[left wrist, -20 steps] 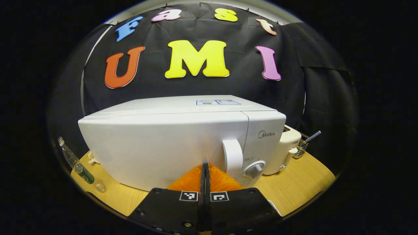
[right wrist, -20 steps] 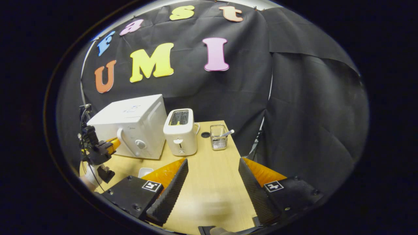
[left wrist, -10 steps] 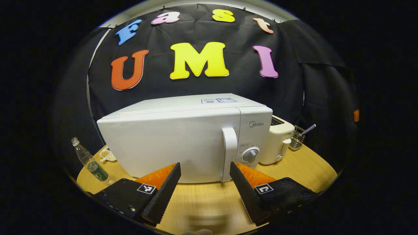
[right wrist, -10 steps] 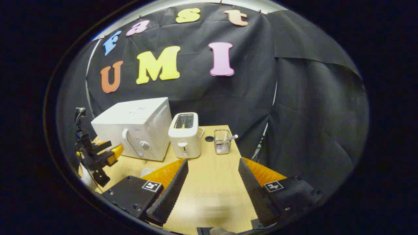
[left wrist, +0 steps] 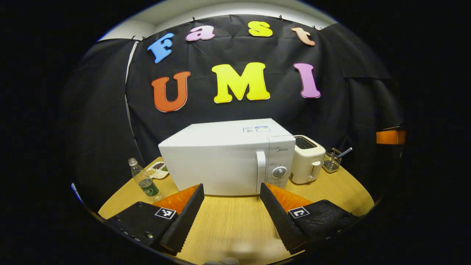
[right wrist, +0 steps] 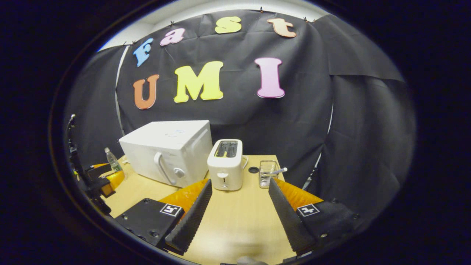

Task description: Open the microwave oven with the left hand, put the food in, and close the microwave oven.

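Microwave oven (left wrist: 228, 158) stands shut at the back of the bench (left wrist: 228, 224), its door closed flush and its vertical handle (left wrist: 261, 171) just left of the control knob (left wrist: 279, 172). The left gripper (left wrist: 231, 206) hangs over bare bench well in front of the door, fingers spread and holding nothing; the right gripper (right wrist: 239, 204) is likewise spread and empty, pointing toward the toaster (right wrist: 226, 164). In the right gripper view the left gripper (right wrist: 105, 178) sits low at the left, near the oven's front corner.

Judging from the closed door and empty grippers, either the task has not begun or it is already finished; the frames alone do not settle which. If opening is the step in hand, the left gripper should come in level with the handle, straddle it with one finger on each side around its middle, close firmly, then pull along the door's arc rather than straight back, since the hinge appears to be on the far left edge. The oven looks light enough to slide, so a slow pull is wise.

A small white dish (left wrist: 157, 170) behind the oven's left corner holds what look like bits of food, too small to identify. A plastic bottle (left wrist: 143, 181) stands near it, contents unclear. A clear holder (right wrist: 268, 173) right of the toaster has one utensil leaning in it. The toaster's slots look empty.
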